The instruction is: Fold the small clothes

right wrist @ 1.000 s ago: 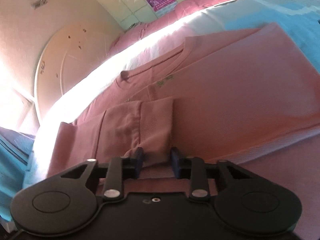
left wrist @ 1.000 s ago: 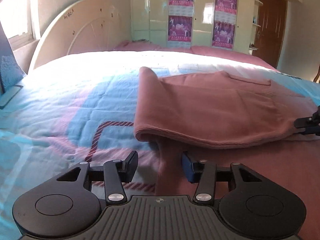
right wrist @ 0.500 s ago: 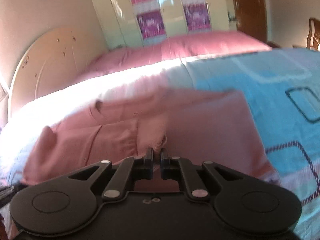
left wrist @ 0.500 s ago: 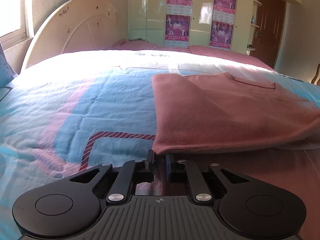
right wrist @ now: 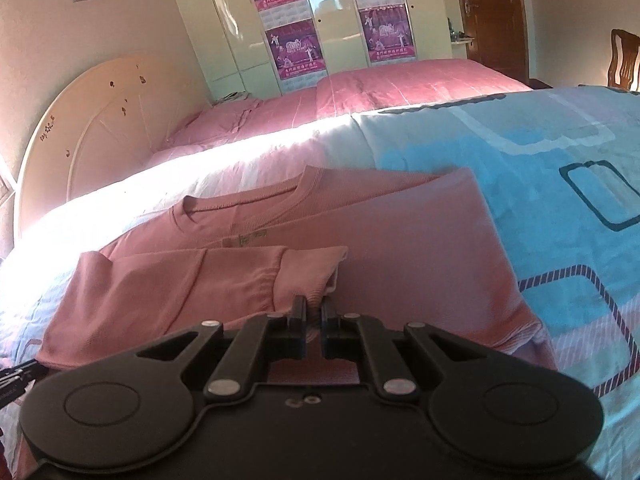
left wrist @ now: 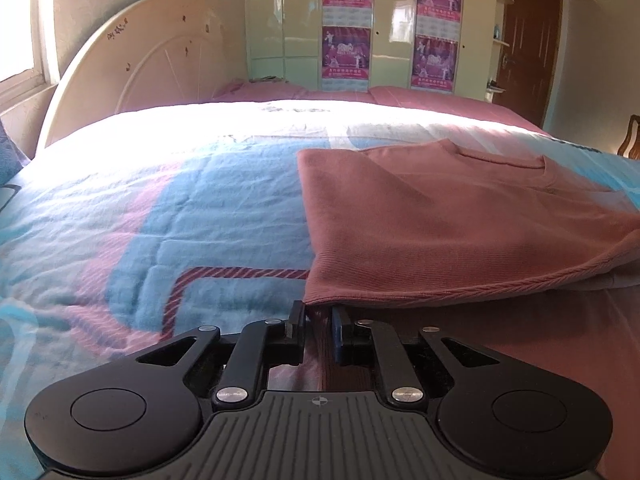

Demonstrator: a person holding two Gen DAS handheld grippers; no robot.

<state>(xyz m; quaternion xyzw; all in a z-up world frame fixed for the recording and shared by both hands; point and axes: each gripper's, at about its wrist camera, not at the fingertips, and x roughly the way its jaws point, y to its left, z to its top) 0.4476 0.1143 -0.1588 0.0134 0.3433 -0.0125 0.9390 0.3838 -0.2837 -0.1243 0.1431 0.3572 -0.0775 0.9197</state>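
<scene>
A dusty-pink sweater (left wrist: 460, 224) lies spread on the bed, neckline toward the headboard. In the left wrist view my left gripper (left wrist: 319, 316) is shut on the sweater's near left hem corner, the cloth pinched between its fingers. In the right wrist view the same pink sweater (right wrist: 400, 248) has one sleeve folded across its body. My right gripper (right wrist: 314, 312) is shut on the ribbed cuff (right wrist: 308, 276) of that sleeve, which stands slightly lifted off the body. The tip of the left gripper shows at the far left edge of the right wrist view.
The quilt (left wrist: 160, 216) is blue, pink and white, lit brightly near the cream headboard (left wrist: 152, 64). Pink pillows (right wrist: 400, 88) lie at the head of the bed. A wardrobe with posters (left wrist: 348, 24), a brown door (left wrist: 528, 40) and a wooden chair (right wrist: 626, 60) stand beyond.
Both grippers went from open to shut on the sweater: the left on the hem corner, the right on the sleeve cuff. The right rose and rolled, levelling its view; the left slid toward the hem.
</scene>
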